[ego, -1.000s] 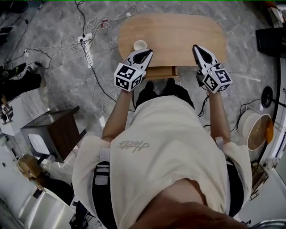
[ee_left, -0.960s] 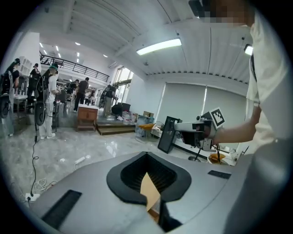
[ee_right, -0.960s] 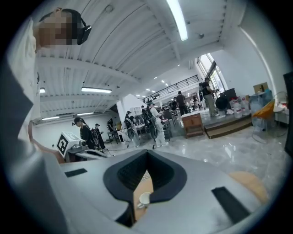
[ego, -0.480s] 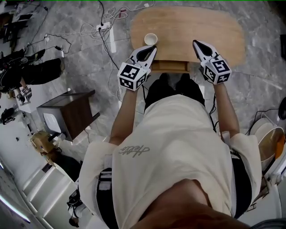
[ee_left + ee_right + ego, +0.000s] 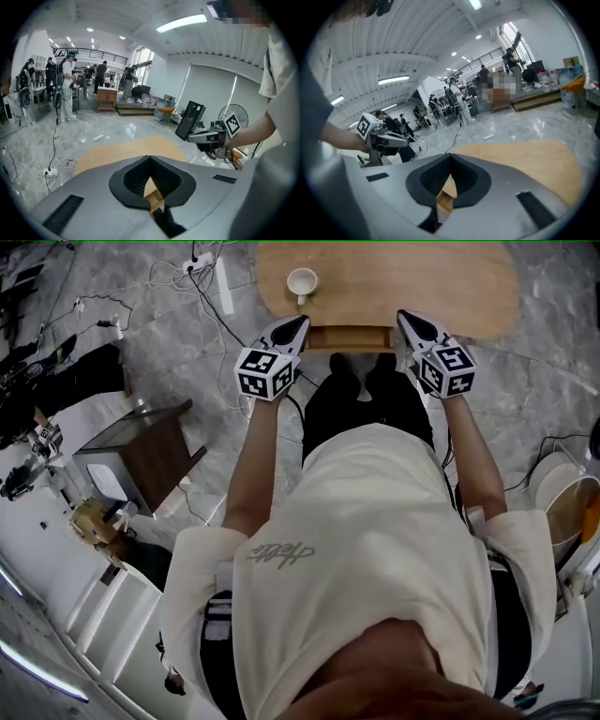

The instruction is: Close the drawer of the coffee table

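The oval wooden coffee table (image 5: pixel 431 282) lies at the top of the head view. Its drawer (image 5: pixel 349 337) juts out a little from the near edge, above my dark trousers. My left gripper (image 5: pixel 300 324) hangs at the drawer's left end and my right gripper (image 5: pixel 403 317) at its right end, both pointing at the table edge. Whether either touches the drawer I cannot tell. In the left gripper view the left gripper (image 5: pixel 150 158) is shut and holds nothing, with pale wood behind the jaws. The right gripper (image 5: pixel 451 155) looks the same in its own view.
A white cup (image 5: pixel 302 282) stands on the table's left part. On the floor, cables and a power strip (image 5: pixel 202 259) lie at the far left, a dark wooden cabinet (image 5: pixel 141 460) stands to my left and a round white bin (image 5: pixel 561 498) to my right. Several people stand far off.
The table has slid towards the top of the head view. Both grippers have come off the tabletop down to the near edge, one at each end of the drawer.
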